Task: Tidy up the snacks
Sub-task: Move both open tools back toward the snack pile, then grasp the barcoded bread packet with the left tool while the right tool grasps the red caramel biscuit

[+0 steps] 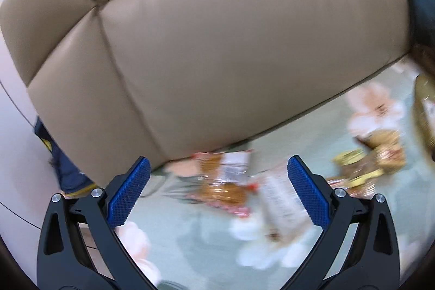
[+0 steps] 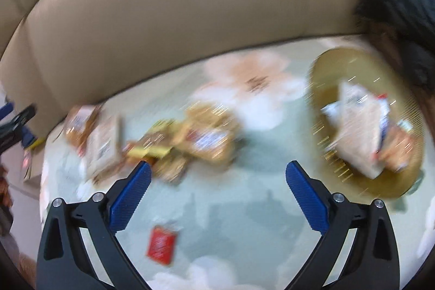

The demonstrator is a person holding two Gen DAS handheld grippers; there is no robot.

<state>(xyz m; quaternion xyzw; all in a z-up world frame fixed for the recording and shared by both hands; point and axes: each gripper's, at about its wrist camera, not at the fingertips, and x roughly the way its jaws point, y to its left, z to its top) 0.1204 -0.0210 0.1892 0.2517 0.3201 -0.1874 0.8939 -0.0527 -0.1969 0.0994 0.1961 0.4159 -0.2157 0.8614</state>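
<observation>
So we log both grippers, left gripper (image 1: 218, 170) and right gripper (image 2: 218, 174), gaping empty; some snacks (image 2: 364, 127) sit in the gold tray (image 2: 320, 72), and a loose pile (image 2: 190, 135) remains mid-cloth.

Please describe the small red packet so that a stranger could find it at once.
Start from the beige sofa and come forward over the flowered cloth. Past the heap of brownish snack packets, the small red packet lies alone, near the right tongs. It is the only solid red one.

Snack packets (image 2: 187, 137) left of tray (image 2: 326, 67)
</observation>
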